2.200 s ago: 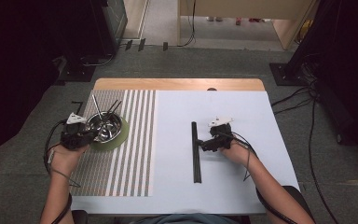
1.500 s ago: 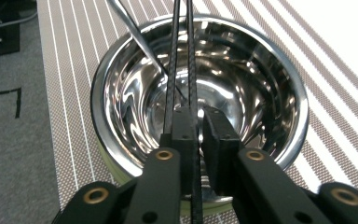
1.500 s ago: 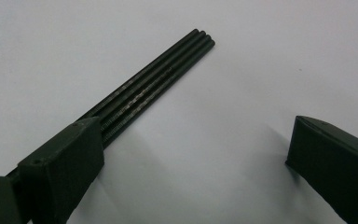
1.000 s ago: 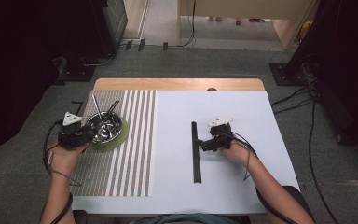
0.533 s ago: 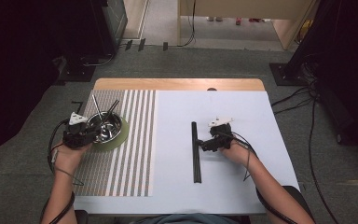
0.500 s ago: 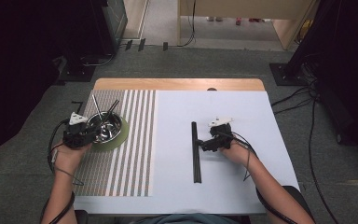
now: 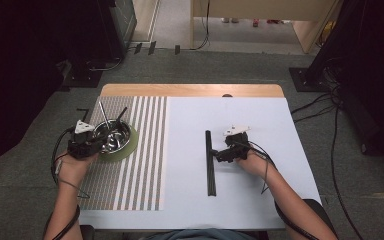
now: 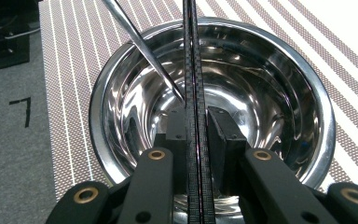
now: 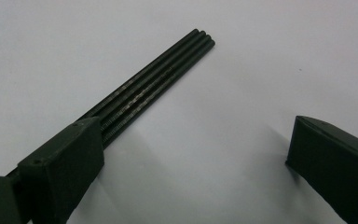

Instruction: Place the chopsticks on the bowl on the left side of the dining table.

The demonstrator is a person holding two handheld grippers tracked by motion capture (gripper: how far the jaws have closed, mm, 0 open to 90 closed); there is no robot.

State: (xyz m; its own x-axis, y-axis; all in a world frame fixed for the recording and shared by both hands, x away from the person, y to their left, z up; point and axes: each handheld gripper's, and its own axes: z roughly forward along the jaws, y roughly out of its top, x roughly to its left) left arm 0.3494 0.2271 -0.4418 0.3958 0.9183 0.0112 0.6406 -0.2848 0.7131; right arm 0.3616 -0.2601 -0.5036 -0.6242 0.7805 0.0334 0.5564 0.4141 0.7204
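A steel bowl [image 7: 111, 136] [image 8: 242, 79] stands on a green disc [image 7: 128, 148] on the striped mat. My left gripper [image 7: 87, 142] [image 8: 196, 128] is at the bowl's near rim. Its jaws have just been closing and now press on a pair of black chopsticks [image 8: 192, 56], which run across the bowl. A silver stick [image 8: 142, 46] leans in the bowl beside them. On the white sheet lies a bundle of black sticks [image 7: 209, 162] [image 9: 161, 77]. My right gripper [image 7: 221, 154] [image 9: 196, 163] stands open next to it, with one jaw over the bundle's near part.
The striped mat [image 7: 135, 170] covers the left of the table and the white sheet [image 7: 260, 115] covers the rest. A wooden edge [image 7: 190, 90] runs along the far side. Cables [image 7: 320, 107] lie on the floor to the right.
Neither hand has clearly moved in the high view. The bowl and both sets of sticks stay where they were.
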